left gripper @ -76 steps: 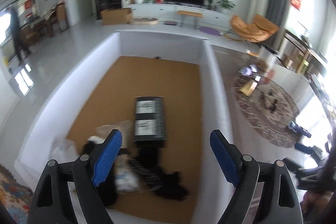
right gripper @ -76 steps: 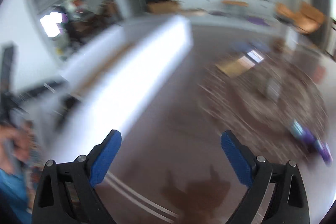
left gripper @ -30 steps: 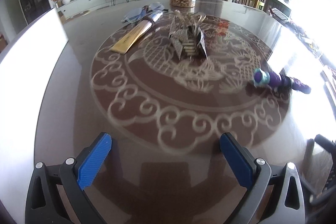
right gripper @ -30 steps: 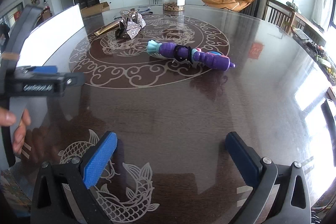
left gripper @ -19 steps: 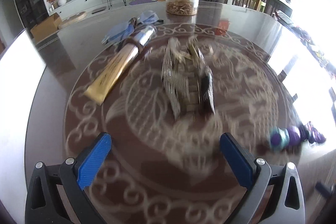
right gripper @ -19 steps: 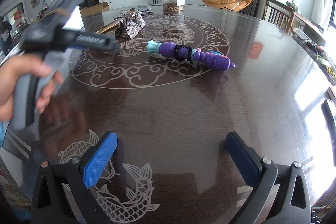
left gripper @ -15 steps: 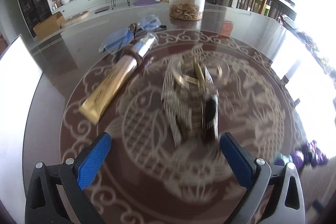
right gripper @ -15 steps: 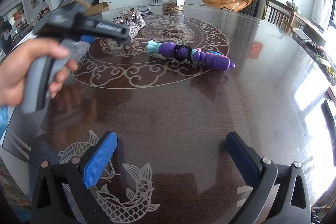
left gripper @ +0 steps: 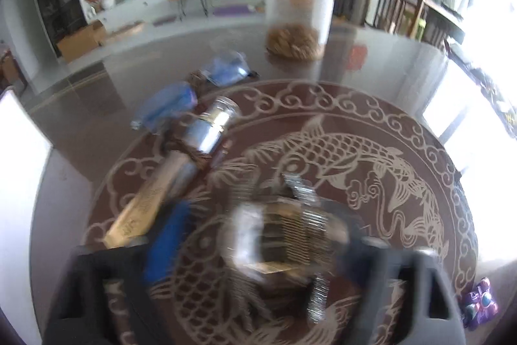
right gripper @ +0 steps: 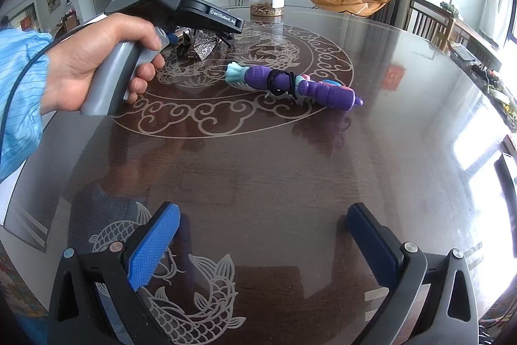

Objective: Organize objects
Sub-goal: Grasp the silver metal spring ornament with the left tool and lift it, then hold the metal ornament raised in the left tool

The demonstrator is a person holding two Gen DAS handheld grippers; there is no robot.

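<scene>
Caller: Action on the left! The left gripper (left gripper: 261, 225) is down on the fish-patterned table (right gripper: 323, 157), in front of the clear jar (left gripper: 299, 15). Its jaws have just been closing, with the silvery sequinned piece (left gripper: 290, 225) between them.

Analyst: Is it clamped, though? That view is badly smeared. I can't tell whether the pads are actually biting or just flanking it.

Caller: Fair. From the right wrist view, the left hand (right gripper: 93, 67) is wrapped round the handle and the tool's nose hides the contact. And the right gripper (right gripper: 263, 212)?

Analyst: Fingers wide apart with nothing between them, hanging over bare table well on the near side of the jar. It's idle.

Caller: So where does the tidy-up stand?

Analyst: Early, I'd say. This looks like one pick in progress, and plenty is loose. The gold tube (left gripper: 155, 202) with the silver cap lies this side of the jar, off to its left. The blue packet (left gripper: 194, 92) is closer to the jar on the same side. The purple toy (right gripper: 290, 83) with its black band sits in front of the jar, well apart from it.

Caller: And the jar itself?

Analyst: Upright, lid on and untouched. So three or four things are left after this one, if the grip holds.
</scene>
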